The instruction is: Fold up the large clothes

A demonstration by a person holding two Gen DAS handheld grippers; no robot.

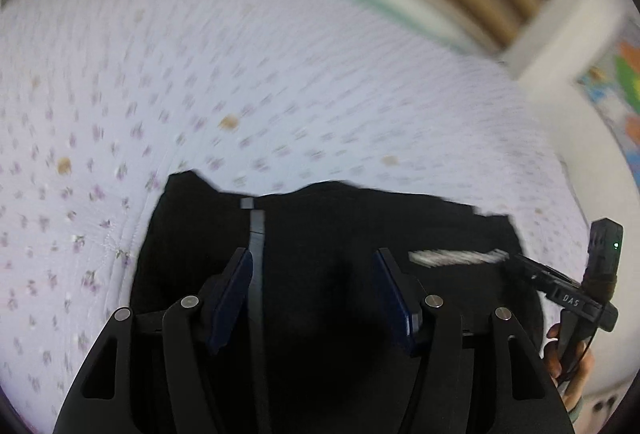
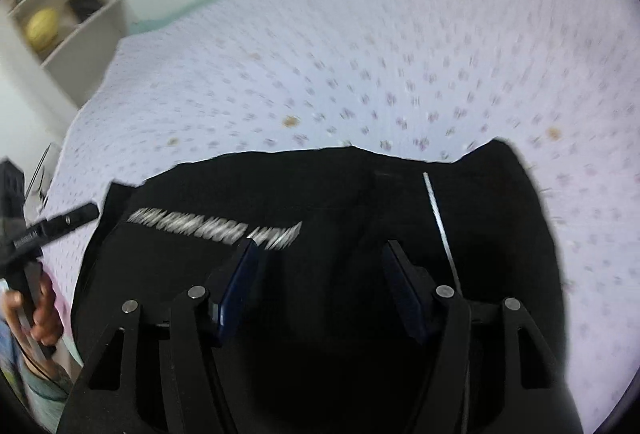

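A black garment (image 1: pixel 340 234) (white lettering across it, blurred) lies on the floral bedsheet (image 1: pixel 200 74). Above the garment, the left gripper (image 1: pixel 312 266) and right gripper (image 2: pixel 320 258) both hover with jaws spread wide, holding nothing.

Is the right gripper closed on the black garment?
No, the right gripper is open, its jaws apart above the black garment.

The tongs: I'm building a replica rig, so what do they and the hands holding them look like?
Both the left tongs and right tongs have matte black angular linkage arms with silver round pivot pins, plus flat dark blue finger pads. Seen from the left wrist, the right unit has white "DAS" lettering and a small green light. The bare hand shows a grey-green cuff.
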